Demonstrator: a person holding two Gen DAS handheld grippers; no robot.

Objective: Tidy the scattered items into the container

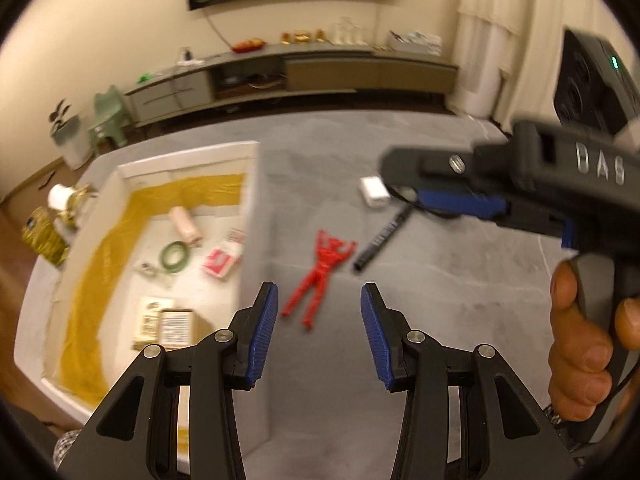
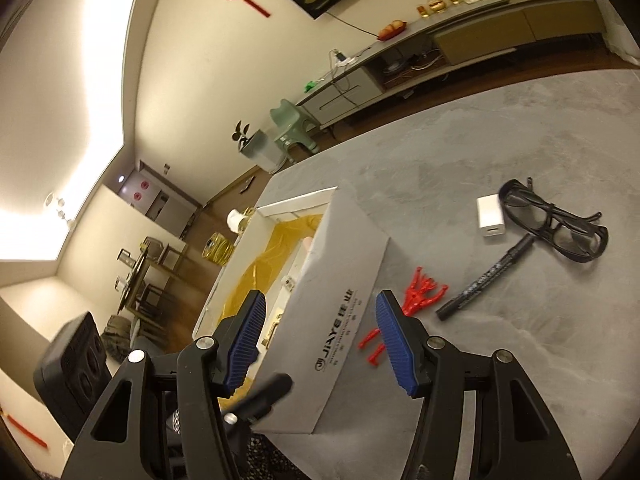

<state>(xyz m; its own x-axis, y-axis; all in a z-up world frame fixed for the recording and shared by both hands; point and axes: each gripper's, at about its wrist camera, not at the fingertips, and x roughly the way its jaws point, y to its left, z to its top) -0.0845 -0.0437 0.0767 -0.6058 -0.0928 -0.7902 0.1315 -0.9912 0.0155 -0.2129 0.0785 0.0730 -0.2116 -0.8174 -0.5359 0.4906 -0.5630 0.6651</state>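
1. The left gripper (image 1: pixel 319 332) hovers above the grey table (image 1: pixel 460 280) with its blue pads spread wide and nothing between them.
2. The right gripper (image 2: pixel 320 344) also stands wide open and empty. In the left wrist view its fingers look drawn close, so I go by its own camera. A hand (image 1: pixel 588 344) holds its grip at 4 o'clock in the left wrist view.
3. The white box (image 1: pixel 250 216) sits at 9 o'clock from the left gripper. It is open on top and lined with yellow film (image 1: pixel 100 272).
4. Inside the box lie a pale roll (image 1: pixel 185 226), a green ring (image 1: pixel 174 256), a red-and-white packet (image 1: pixel 221 262) and a small brown carton (image 1: pixel 180 326).
5. The red toy figure (image 1: pixel 320 276) lies flat on the table just beside the box wall, at 12 o'clock from the left gripper.
6. The black marker (image 2: pixel 486 284) lies at 2 o'clock from the toy, close to it but apart.
7. The white adapter (image 2: pixel 491 216) sits beyond the marker's far end, with the black glasses (image 2: pixel 560 224) just beside it at 3 o'clock.
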